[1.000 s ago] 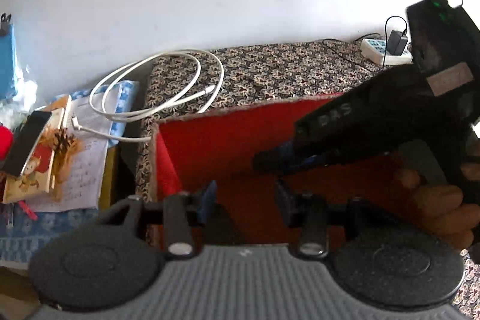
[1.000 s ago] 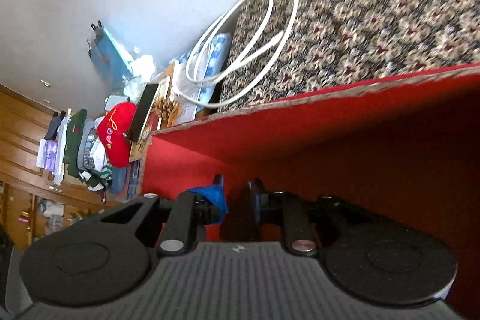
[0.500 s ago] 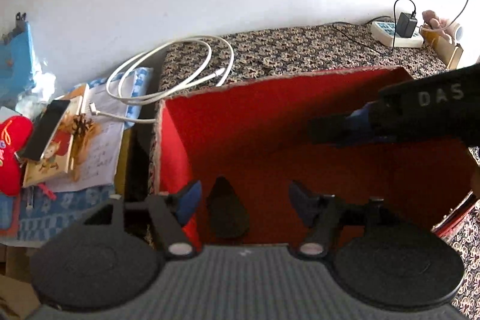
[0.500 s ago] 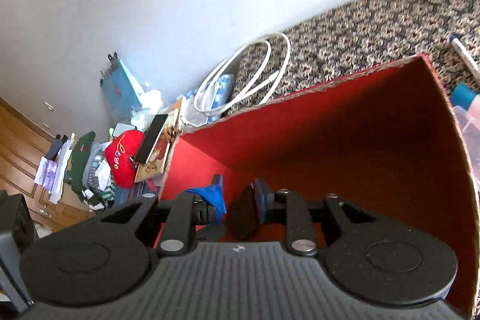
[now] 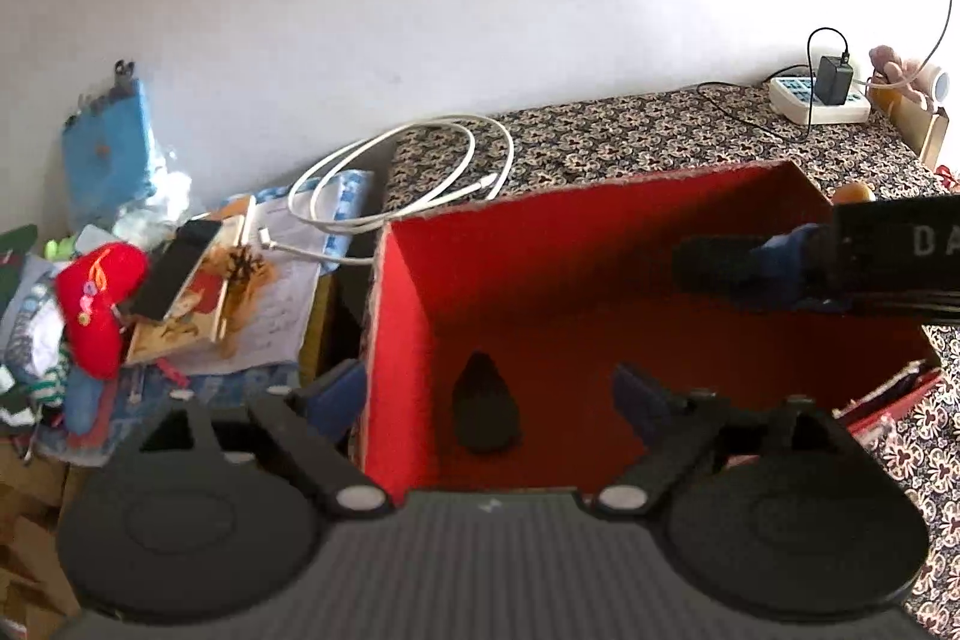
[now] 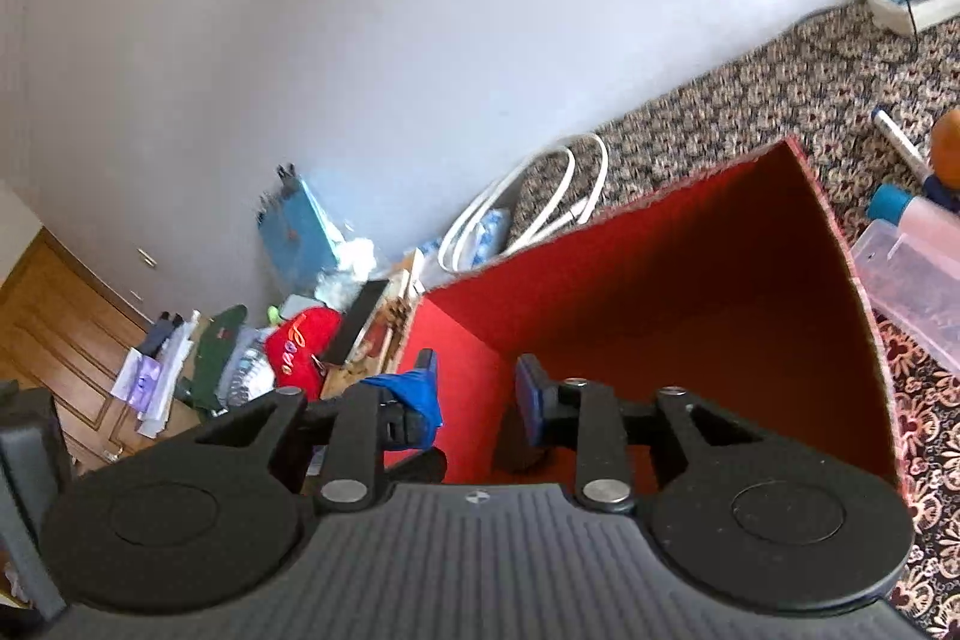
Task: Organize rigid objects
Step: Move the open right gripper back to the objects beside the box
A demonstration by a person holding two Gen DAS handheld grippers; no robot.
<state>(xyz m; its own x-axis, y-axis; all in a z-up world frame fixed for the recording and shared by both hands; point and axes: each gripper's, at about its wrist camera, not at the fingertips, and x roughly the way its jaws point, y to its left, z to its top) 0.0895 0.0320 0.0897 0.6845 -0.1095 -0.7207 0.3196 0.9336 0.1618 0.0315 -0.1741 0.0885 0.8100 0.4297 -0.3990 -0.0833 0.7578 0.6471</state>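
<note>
A red box (image 5: pixel 606 244) stands open on the patterned bedspread; it also shows in the right wrist view (image 6: pixel 678 292). A small dark pointed object (image 5: pixel 483 409) lies on its floor near the left wall. My left gripper (image 5: pixel 489 391) is open and empty above the box's near edge, over that object. My right gripper (image 6: pixel 477 394) is open and empty above the box's near left corner. In the left wrist view the right gripper (image 5: pixel 720 262) reaches in from the right over the box.
A coiled white cable (image 5: pixel 414 178) lies behind the box. A power strip with a charger (image 5: pixel 822 94) sits at the far right. Books, a phone and a red plush (image 5: pixel 99 298) clutter the left. A clear plastic container (image 6: pixel 912 286) and a blue-capped bottle are right of the box.
Both grippers rose and pulled back from the box. The right gripper opened and the dark object now lies on the box floor. The left gripper spread wider.
</note>
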